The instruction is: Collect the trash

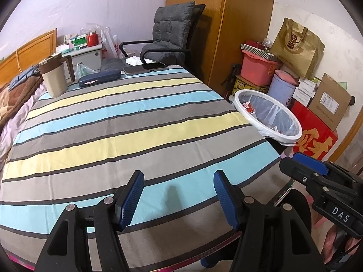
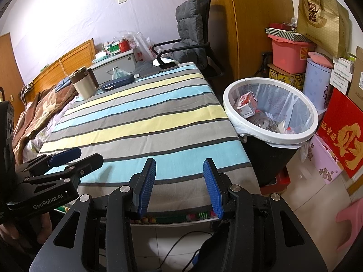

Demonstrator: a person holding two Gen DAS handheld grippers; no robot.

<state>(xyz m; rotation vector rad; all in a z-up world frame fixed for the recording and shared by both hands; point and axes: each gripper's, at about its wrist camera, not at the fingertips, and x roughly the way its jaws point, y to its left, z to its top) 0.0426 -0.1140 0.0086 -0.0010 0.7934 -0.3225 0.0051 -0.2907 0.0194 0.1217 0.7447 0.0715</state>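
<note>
Two sets of tongs hang over the near edge of a striped bench (image 1: 136, 122), both spread wide and gripping nothing. The left tongs (image 1: 179, 195) sit above a pale blue band of the cloth; the right tongs (image 2: 179, 184) point past the bench's near right corner, their blue ribbed pads well apart.

Just beside the bench's right edge stands the trash bin (image 2: 270, 111), a dark tub with a broad white ring rim and a clear plastic liner folded over it. Inside lie a crumpled red-and-white carton (image 2: 246, 104), a clear, crushed plastic piece and scraps of paper and wrapping, piled low against the liner. From the left wrist view the bin (image 1: 267, 113) shows only its rim and liner, with the carton tucked at the left side.

At the far end of the bench sit a tan mug with a brown lid (image 1: 55, 76), a dark blue case (image 1: 99, 78) and a phone (image 1: 146, 68), in a row along the back edge. Behind them stands a grey cushioned chair (image 1: 172, 29), and boxes and a gold paper bag (image 1: 297, 45) are stacked against the wall past the bin.
</note>
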